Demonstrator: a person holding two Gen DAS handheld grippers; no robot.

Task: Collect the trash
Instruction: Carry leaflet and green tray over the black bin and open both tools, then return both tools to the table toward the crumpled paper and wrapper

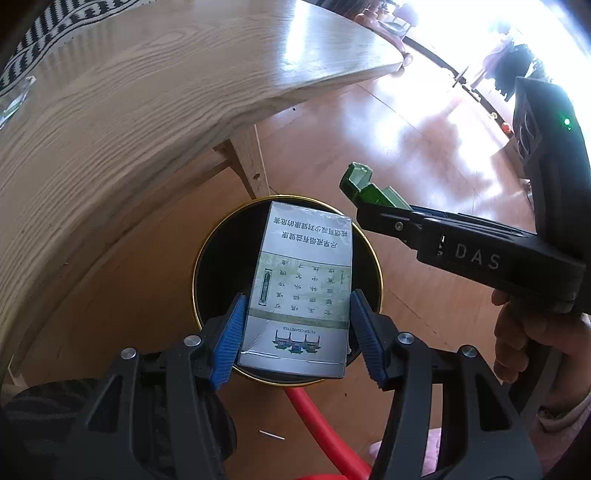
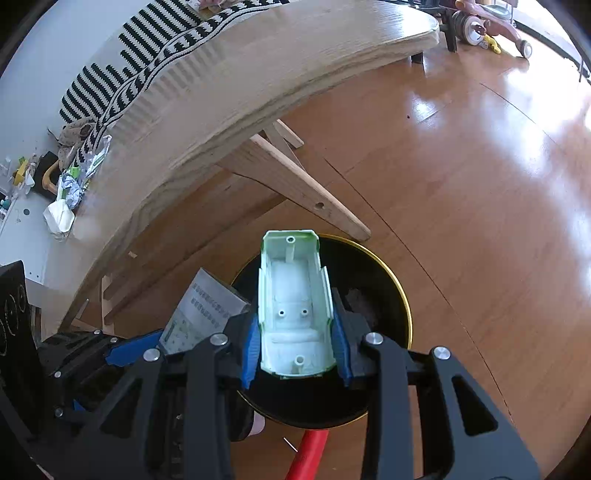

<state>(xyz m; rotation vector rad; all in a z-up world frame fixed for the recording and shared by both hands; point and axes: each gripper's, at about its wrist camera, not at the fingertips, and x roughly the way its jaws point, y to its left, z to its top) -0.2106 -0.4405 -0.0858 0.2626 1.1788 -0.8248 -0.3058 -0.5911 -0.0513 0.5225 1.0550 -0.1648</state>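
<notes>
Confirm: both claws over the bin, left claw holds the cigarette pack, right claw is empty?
Not quite. The right claw is not empty: the right wrist view shows it gripping a green plastic shell. The rest holds: both are over the bin, and the left claw holds the cigarette pack.

A home living room: a wooden table (image 2: 258, 92) stands on glossy wood flooring (image 2: 480, 184), a striped textile (image 2: 122, 74) along its far edge, a child's ride-on toy (image 2: 487, 26) beyond.
</notes>
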